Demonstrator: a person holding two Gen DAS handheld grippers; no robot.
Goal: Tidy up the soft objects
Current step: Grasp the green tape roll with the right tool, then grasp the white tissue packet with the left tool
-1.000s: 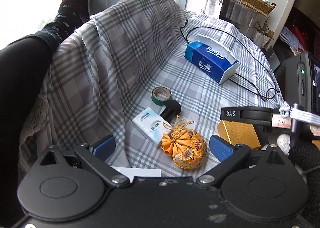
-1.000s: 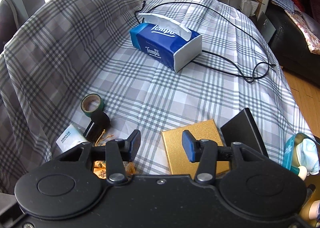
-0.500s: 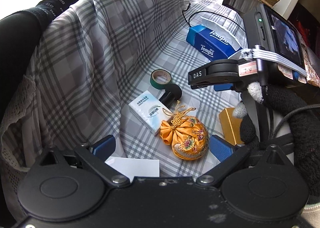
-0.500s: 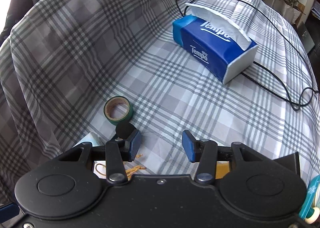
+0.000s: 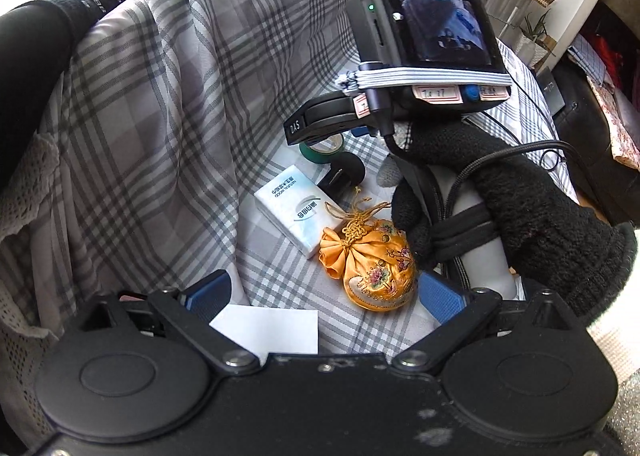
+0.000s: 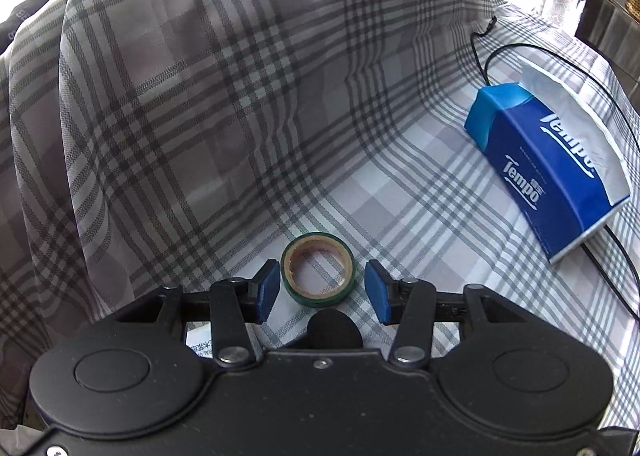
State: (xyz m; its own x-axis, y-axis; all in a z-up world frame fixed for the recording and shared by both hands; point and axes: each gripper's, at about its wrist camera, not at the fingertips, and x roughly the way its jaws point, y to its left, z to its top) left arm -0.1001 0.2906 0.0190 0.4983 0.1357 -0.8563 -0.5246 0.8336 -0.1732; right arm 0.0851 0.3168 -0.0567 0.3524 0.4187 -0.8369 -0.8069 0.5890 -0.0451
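Plaid cloth (image 6: 224, 104), tissue box (image 6: 548, 172), black cable (image 6: 618, 276)

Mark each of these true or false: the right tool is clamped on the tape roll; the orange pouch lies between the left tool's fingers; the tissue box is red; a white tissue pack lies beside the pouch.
1. The right tool is clamped on the tape roll. False: its pads stand apart, either side of the roll, not touching it.
2. The orange pouch lies between the left tool's open fingers. True.
3. The tissue box is red. False: it is blue.
4. A white tissue pack lies beside the pouch. True.
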